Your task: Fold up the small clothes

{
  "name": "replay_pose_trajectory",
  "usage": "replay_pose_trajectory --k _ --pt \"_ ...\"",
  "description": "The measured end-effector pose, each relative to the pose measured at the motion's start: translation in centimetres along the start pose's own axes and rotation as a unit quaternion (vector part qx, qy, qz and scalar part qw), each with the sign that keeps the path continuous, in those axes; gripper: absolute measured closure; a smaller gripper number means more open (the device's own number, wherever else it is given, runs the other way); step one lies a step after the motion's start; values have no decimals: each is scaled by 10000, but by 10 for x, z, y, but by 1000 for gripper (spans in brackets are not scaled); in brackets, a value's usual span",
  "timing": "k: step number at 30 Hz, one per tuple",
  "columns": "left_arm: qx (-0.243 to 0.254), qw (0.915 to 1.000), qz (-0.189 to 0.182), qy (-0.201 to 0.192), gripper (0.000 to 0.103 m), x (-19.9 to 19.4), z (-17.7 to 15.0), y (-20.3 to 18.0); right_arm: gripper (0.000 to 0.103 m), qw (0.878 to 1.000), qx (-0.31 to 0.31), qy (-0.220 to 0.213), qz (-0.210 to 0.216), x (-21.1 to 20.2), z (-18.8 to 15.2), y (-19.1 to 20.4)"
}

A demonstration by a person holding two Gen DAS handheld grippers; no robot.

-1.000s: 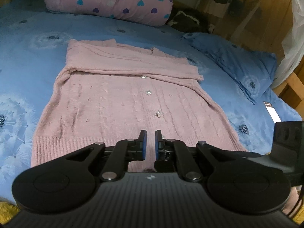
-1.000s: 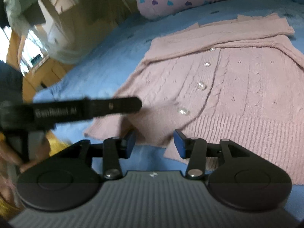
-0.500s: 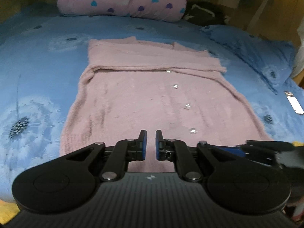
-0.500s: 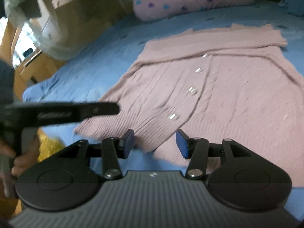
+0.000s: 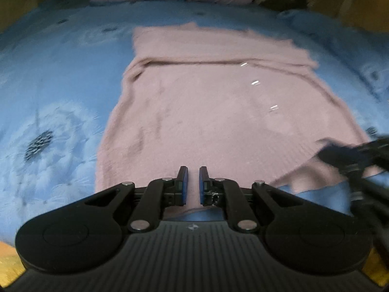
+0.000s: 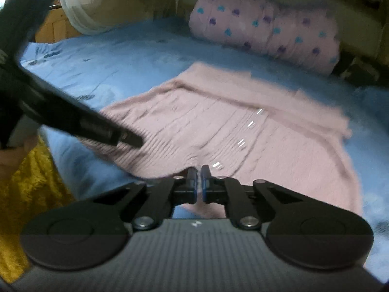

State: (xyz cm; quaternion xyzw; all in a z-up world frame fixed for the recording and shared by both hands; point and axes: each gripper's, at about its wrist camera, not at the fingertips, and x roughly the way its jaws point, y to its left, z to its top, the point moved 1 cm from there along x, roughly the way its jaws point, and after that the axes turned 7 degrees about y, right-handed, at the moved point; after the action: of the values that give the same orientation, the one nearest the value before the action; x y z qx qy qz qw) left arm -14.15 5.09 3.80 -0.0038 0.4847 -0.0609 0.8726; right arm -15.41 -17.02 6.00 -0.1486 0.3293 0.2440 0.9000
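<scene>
Centre frame, both views: pink cardigan (image 5: 218,112) flat on blue bed sheet (image 5: 60,92), blurred. My right claw (image 6: 198,178) just snapped closed on its near hem; pinch itself hard to see. My left claw (image 5: 193,181) nearly closed, empty, above hem.

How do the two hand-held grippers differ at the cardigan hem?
The right hand-held gripper has just been closing and pinches the hem of the cardigan, puckering it; the left hand-held gripper shows a slim gap, no cloth visibly pinched. The right sits by the button row; the left further along the hem. Both are at the hem, jaws nearly together.
</scene>
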Motion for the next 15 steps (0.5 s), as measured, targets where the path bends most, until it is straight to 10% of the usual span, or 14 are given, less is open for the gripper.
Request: replay_pose_trajectory --k 3,8,12,15 --pt "15 10000 72 24 91 0 2 5 98 9978 -549 -28 -367 -10 -4 0" --pt "556 9962 666 -15 87 -8 1 0 97 9958 -635 620 243 -1 -22 -10" --pt "1013 9927 650 -121 49 -22 -4 -3 95 9968 -545 561 183 -12 -32 -24" --pt "1467 9877 518 -168 31 -31 -8 -12 57 9953 -747 586 -171 -19 -36 -30"
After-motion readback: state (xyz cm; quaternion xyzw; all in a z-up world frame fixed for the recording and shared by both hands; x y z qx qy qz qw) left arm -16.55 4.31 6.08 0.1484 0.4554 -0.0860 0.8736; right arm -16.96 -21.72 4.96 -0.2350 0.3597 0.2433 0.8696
